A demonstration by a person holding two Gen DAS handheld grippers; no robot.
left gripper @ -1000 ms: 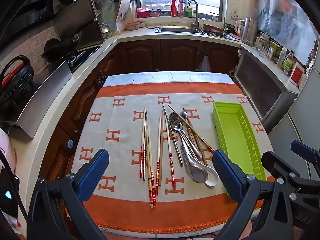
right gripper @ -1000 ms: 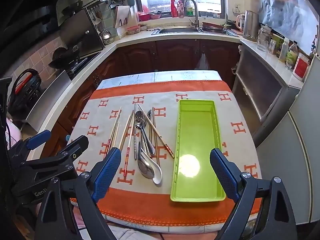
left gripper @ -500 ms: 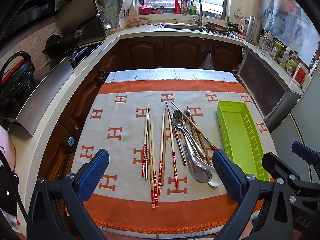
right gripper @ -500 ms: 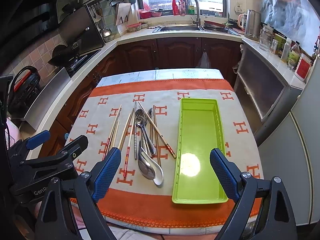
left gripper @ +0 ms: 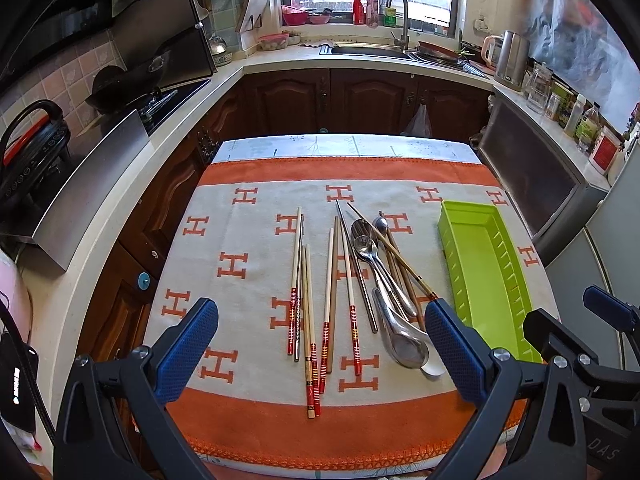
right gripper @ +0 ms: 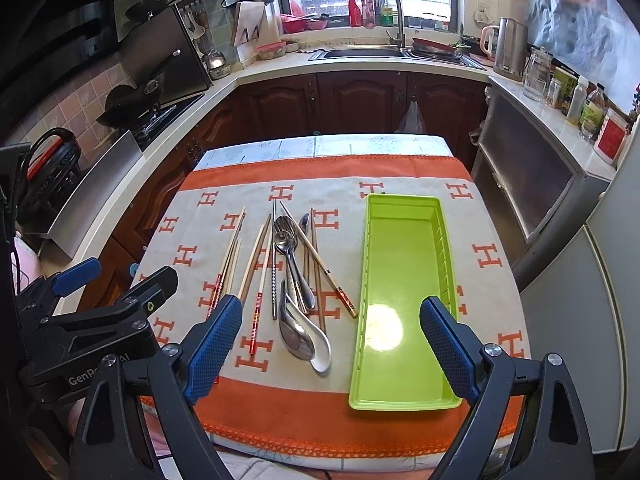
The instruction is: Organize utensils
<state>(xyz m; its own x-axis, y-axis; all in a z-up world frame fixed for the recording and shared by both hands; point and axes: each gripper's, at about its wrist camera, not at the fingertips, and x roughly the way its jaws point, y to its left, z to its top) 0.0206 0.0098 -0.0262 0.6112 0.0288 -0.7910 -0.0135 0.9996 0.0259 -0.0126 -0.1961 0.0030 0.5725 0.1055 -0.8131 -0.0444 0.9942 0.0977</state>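
Note:
Several red-tipped chopsticks (left gripper: 310, 300) (right gripper: 256, 276) lie side by side on the orange-and-cream cloth (left gripper: 248, 236) (right gripper: 400, 176). Right of them sits a pile of metal spoons (left gripper: 374, 264) (right gripper: 292, 256) with a white ladle-shaped spoon (left gripper: 434, 366) (right gripper: 322, 346) at its near end. An empty green tray (left gripper: 486, 272) (right gripper: 404, 280) lies lengthwise at the right. My left gripper (left gripper: 320, 354) hovers open above the table's near edge, over the chopstick ends. My right gripper (right gripper: 330, 350) is open too, straddling the spoon pile's near end and the tray's near half. Neither holds anything.
The table stands in a U-shaped kitchen: stove and wok (left gripper: 132, 84) at left, sink (left gripper: 368, 50) at the back, kettle (left gripper: 510, 58) and bottles on the right counter. The right gripper's body (left gripper: 592, 344) shows at the left view's lower right; the left gripper's body (right gripper: 88, 320) at the right view's left.
Both views have risen slightly, so the table sits a little lower in frame. The utensils and tray have not moved, and both grippers stay open.

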